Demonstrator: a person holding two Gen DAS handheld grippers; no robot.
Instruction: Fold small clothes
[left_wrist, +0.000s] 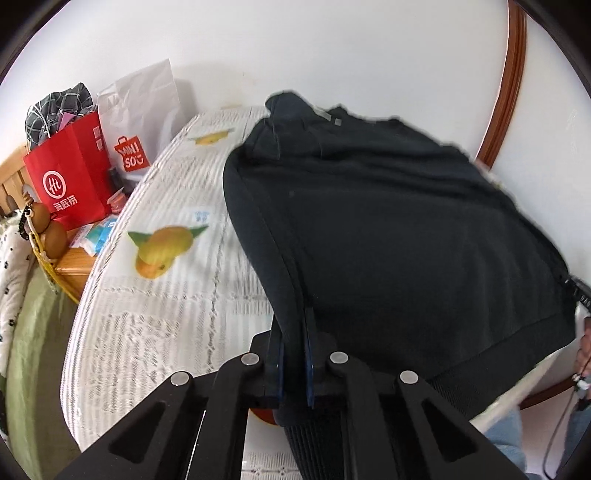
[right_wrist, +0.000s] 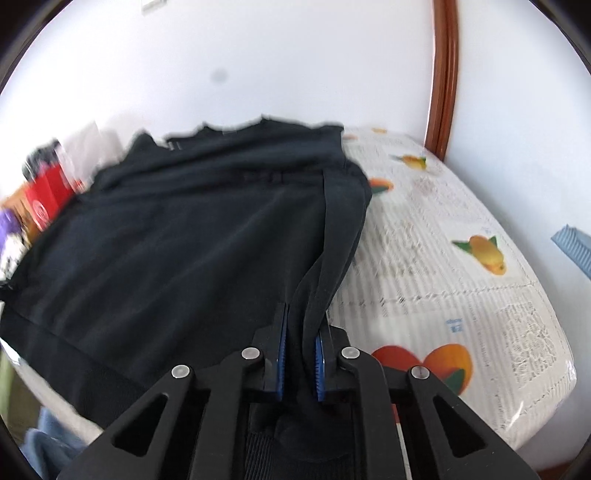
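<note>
Jaws on both the left gripper (left_wrist: 294, 354) and right gripper (right_wrist: 300, 350) are clenching the dark sweater's (left_wrist: 388, 221) hem corners — thick fabric might be slipping out mid-fold, bunching on the bed (right_wrist: 461, 280).

Both grippers' jaws clamped, fabric-filled.

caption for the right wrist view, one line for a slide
Right gripper clamps one edge of a dark sweatshirt spread over a fruit-print mattress.

One dark sweater (left_wrist: 388, 221), two grippers, two red-printed bags, one white tablecloth (left_wrist: 166, 295).
</note>
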